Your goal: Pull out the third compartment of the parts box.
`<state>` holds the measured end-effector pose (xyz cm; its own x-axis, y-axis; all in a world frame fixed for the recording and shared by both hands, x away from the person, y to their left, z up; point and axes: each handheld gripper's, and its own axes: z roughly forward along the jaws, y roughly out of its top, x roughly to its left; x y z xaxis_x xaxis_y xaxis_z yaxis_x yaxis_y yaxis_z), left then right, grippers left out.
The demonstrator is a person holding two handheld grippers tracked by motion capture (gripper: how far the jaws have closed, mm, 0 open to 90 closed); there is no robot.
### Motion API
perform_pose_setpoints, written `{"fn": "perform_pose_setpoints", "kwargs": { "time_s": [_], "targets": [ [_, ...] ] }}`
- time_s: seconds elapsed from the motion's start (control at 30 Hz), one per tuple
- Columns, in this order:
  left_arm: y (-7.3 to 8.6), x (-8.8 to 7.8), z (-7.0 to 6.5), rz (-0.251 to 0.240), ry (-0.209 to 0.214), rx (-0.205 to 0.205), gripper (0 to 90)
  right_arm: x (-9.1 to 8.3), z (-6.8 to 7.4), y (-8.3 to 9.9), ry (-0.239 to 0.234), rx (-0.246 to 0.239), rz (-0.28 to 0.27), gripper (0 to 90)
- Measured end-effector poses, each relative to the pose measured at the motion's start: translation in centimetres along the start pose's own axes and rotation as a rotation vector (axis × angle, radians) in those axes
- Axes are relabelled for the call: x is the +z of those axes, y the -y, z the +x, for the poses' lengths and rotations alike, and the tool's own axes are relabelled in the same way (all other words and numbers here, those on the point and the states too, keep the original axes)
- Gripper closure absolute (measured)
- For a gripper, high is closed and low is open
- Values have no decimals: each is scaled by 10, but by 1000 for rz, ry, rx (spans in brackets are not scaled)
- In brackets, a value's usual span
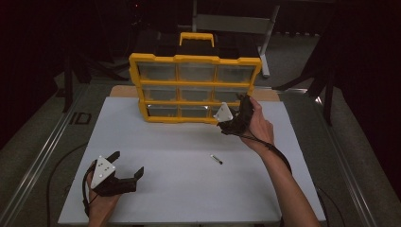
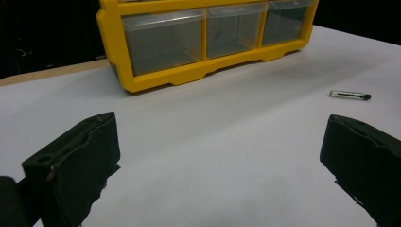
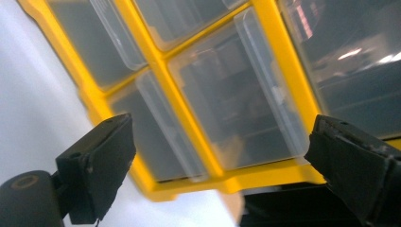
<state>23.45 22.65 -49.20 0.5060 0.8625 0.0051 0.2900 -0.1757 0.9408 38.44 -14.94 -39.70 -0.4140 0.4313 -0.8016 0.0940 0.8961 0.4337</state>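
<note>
A yellow organizer point(image 1: 194, 59) with clear plastic drawers stands upright at the back of the white table point(image 1: 179, 189). My right gripper point(image 1: 238, 113) is open, held up against the organizer's lower right corner. In the right gripper view its jaws frame the lower right drawers point(image 3: 236, 109) and yellow frame point(image 3: 265, 178), seen tilted. My left gripper point(image 1: 126, 163) rests open near the table's front left, empty. A small dark-tipped cylindrical piece point(image 1: 216, 159) lies on the table between the grippers. In the left gripper view this piece point(image 2: 350, 95) sits ahead to the right, and the organizer point(image 2: 189, 74) stands farther back.
A black box with a yellow handle point(image 1: 196, 37) sits behind the organizer. Metal rails point(image 1: 42, 156) run along both sides of the table. A grey metal stand point(image 1: 265, 42) is at the back right. Dark surroundings lie beyond.
</note>
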Motion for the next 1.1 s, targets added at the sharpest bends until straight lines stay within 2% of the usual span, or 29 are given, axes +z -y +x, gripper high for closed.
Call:
{"fn": "perform_pose_setpoints", "kwargs": {
  "time_s": [0.07,0.1,0.33,0.37,0.6,0.7,0.9,1.1],
  "targets": [
    [0,0,0,2,1,2,1,0,0,-1,20,-37,0,82],
    [0,1,0,3,0,3,2,1,-1,-2,34,-81,-1,84],
    [0,1,-1,6,2,3,2,3,-2,-6,109,-202,-6,86],
    [0,2,-1,6,1,4,2,4,-3,-6,125,-234,-13,86],
    [0,2,-1,8,1,5,1,5,-8,-11,202,-324,-26,88],
    [0,2,-1,11,3,5,2,5,-10,-12,245,-383,-32,93],
    [1,3,-1,12,5,6,1,5,-20,-18,306,-417,-45,109],
    [1,4,-2,18,9,8,2,4,-32,-23,348,-396,-57,128]
  ]
}}
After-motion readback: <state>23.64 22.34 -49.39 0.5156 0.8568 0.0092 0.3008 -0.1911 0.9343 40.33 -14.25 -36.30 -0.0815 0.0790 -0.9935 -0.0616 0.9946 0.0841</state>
